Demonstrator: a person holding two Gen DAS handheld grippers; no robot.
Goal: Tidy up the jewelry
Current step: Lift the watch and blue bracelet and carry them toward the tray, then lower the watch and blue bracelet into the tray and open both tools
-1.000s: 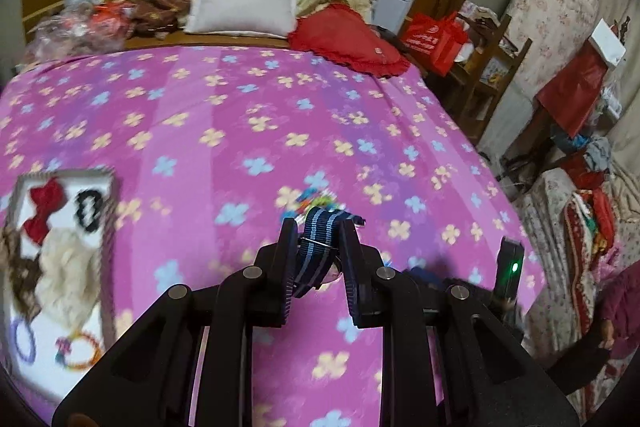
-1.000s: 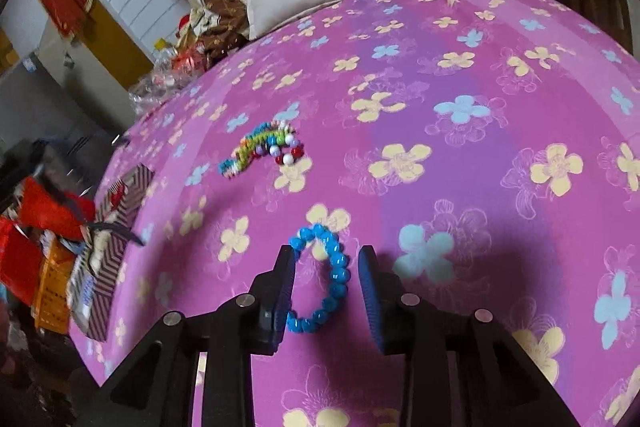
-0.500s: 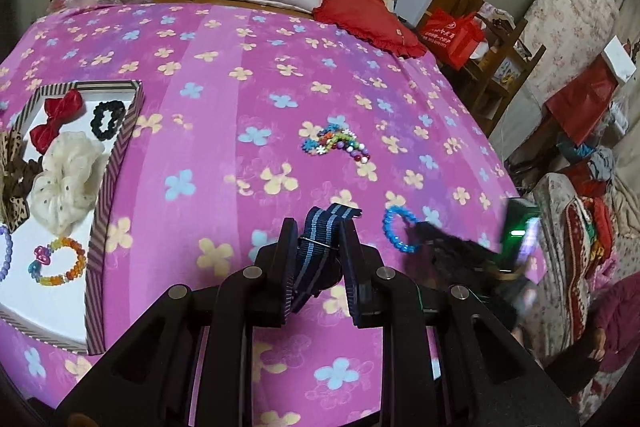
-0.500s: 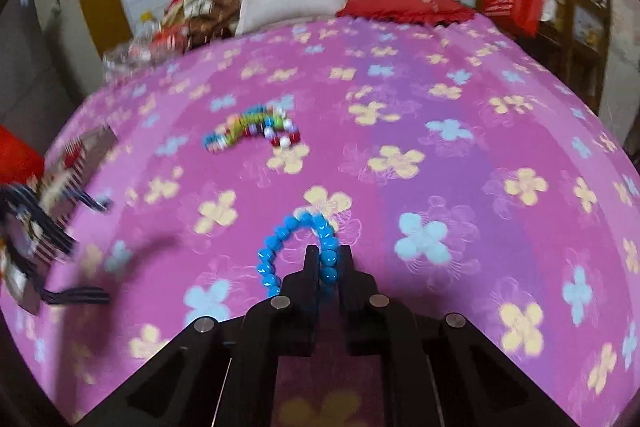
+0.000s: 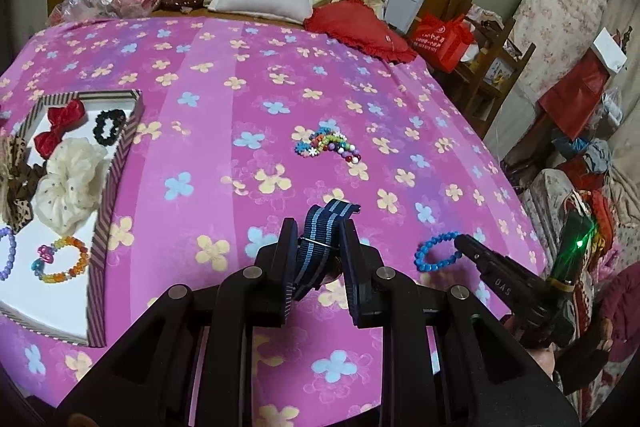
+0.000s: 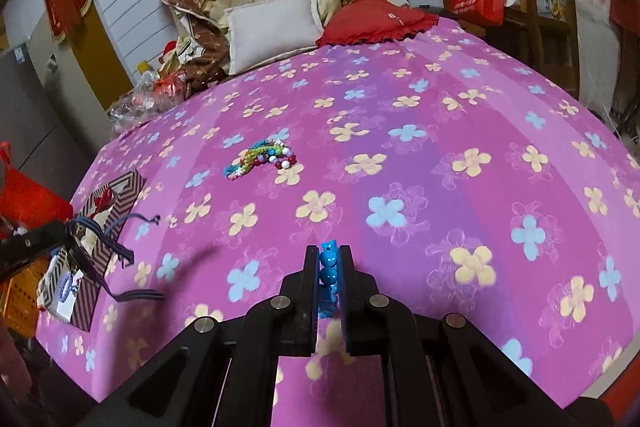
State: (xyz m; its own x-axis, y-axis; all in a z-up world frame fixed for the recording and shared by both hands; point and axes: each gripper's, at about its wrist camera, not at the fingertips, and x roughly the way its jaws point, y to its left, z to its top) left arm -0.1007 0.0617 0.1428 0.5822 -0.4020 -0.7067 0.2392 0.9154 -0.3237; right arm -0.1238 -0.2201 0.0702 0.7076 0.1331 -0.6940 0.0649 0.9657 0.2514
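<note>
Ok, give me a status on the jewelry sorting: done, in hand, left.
Done: the striped box already holds a red bow, scrunchies and beaded bracelets. In hand: the left gripper is shut on a navy striped strap, and the right gripper is shut on the blue bead bracelet. Left: the colourful bead pile lies on the bedspread.

Bedspread (image 5: 256, 75): magenta, yellow-and-blue flowers. Woven fabric strap (image 5: 320, 239): navy, light-blue stripes. Round-bead bracelet (image 6: 329, 263): bright blue. Shallow rectangular box (image 5: 116, 171): brown-striped rim, white inside.
</note>
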